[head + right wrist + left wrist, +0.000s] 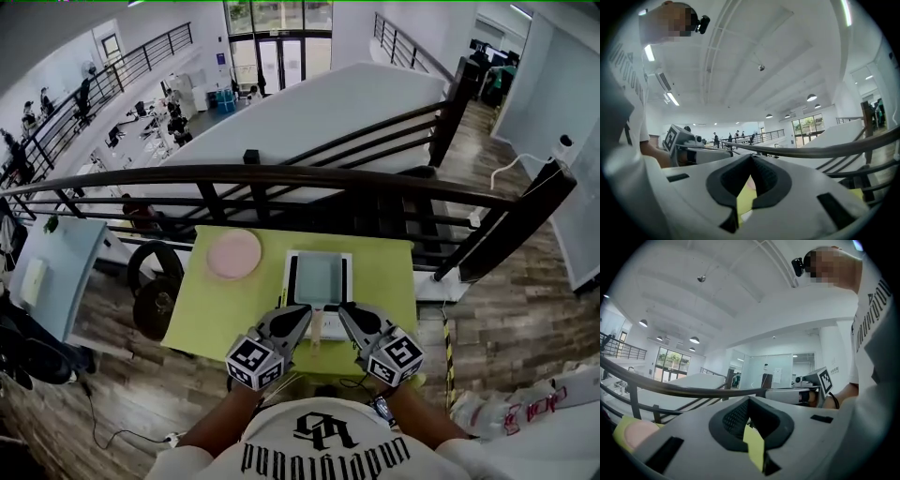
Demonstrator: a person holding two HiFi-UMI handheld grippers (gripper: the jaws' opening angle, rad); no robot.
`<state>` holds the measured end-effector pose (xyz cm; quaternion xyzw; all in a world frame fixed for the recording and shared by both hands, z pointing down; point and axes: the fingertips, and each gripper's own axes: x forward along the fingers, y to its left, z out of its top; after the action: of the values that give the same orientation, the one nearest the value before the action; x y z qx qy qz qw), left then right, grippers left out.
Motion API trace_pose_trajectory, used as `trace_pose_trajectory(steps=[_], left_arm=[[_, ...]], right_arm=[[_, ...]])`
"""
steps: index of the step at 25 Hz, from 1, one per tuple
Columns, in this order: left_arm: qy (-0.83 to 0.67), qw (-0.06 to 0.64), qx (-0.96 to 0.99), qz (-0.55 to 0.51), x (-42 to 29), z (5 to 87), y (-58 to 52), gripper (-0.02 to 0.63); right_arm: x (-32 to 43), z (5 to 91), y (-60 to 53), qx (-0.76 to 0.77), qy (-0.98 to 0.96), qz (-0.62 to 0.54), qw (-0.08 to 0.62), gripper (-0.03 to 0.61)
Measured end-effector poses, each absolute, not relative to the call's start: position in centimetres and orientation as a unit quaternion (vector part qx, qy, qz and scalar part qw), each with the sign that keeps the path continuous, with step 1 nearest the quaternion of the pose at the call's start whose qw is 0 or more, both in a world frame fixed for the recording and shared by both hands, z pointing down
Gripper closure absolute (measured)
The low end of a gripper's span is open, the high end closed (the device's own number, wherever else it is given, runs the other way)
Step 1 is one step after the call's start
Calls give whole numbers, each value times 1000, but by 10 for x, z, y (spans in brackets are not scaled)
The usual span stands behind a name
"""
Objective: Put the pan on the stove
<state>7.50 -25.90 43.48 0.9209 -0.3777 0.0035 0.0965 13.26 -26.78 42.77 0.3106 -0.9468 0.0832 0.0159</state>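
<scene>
My left gripper (pixel 302 315) and right gripper (pixel 345 311) are both closed and empty. The square pan (pixel 319 277) sits just ahead, its handle (pixel 317 336) between them. It looks rigid and front-heavy, so I'd clamp the handle close to the pan

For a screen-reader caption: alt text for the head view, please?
A shut left gripper and shut right gripper flank the handle of a square pan on a white stove; a pink plate lies left of it on the green table.
</scene>
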Motion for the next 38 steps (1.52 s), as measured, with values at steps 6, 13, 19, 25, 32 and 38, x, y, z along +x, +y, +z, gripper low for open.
trace_pose_trajectory(steps=[6, 13, 19, 25, 32, 38], left_arm=[[-360, 86, 929, 14, 38, 431, -221, 607], [-336, 78, 939, 16, -10, 429, -161, 607], [-317, 84, 945, 6, -49, 435, -103, 607], [-304, 88, 949, 2, -63, 433, -60, 607], [-313, 84, 946, -7, -50, 427, -19, 607], [-339, 81, 937, -12, -9, 423, 12, 607]], right_arm=[[105, 429, -239, 334, -939, 80, 15, 580], [65, 419, -182, 364, -929, 70, -3, 580], [37, 421, -121, 395, -917, 60, 2, 580], [27, 426, -70, 412, -909, 65, 13, 580], [45, 423, -26, 409, -911, 49, 25, 580], [83, 422, 15, 388, -920, 36, 37, 580]])
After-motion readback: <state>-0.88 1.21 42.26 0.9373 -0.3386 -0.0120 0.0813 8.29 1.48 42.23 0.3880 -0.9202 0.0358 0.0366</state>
